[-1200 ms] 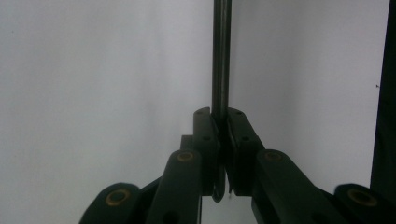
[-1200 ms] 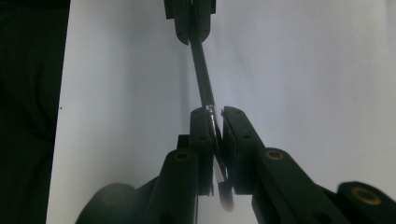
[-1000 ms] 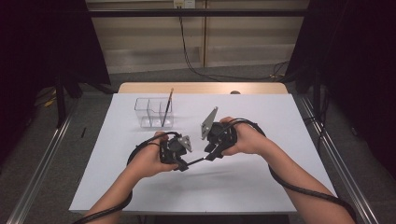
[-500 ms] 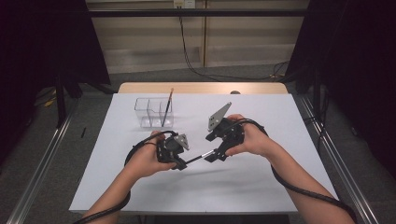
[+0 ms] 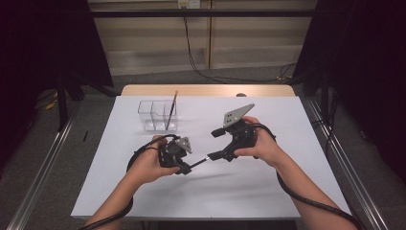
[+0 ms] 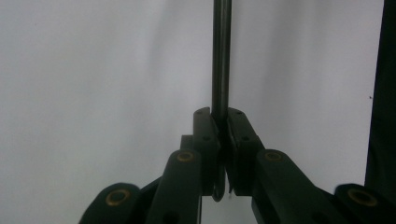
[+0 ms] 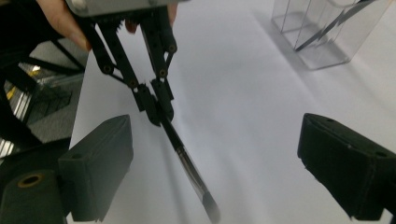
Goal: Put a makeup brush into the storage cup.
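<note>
My left gripper (image 5: 186,166) is shut on one end of a thin dark brush (image 5: 200,160), held just above the white table. In the left gripper view, the pads (image 6: 205,126) pinch the brush's shaft (image 6: 221,56), which points straight away. My right gripper (image 5: 216,143) is to the right, and its jaws have just been opening. They now stand wide apart on either side of the brush's free end without touching it. The right gripper view shows the right gripper (image 7: 215,163) open, the brush (image 7: 180,149) between its jaws, and the left gripper (image 7: 156,109) clamping the far end.
A clear plastic organiser (image 5: 158,115) with compartments stands at the back left of the table (image 5: 287,191), with another brush (image 5: 171,109) leaning in it. It also appears as the organiser (image 7: 322,37) at the top right. Cables trail from both grippers.
The right gripper's jaws have opened off the brush, and the right hand has drawn slightly to the right. The left gripper has stayed in place, still clamped on the brush.
</note>
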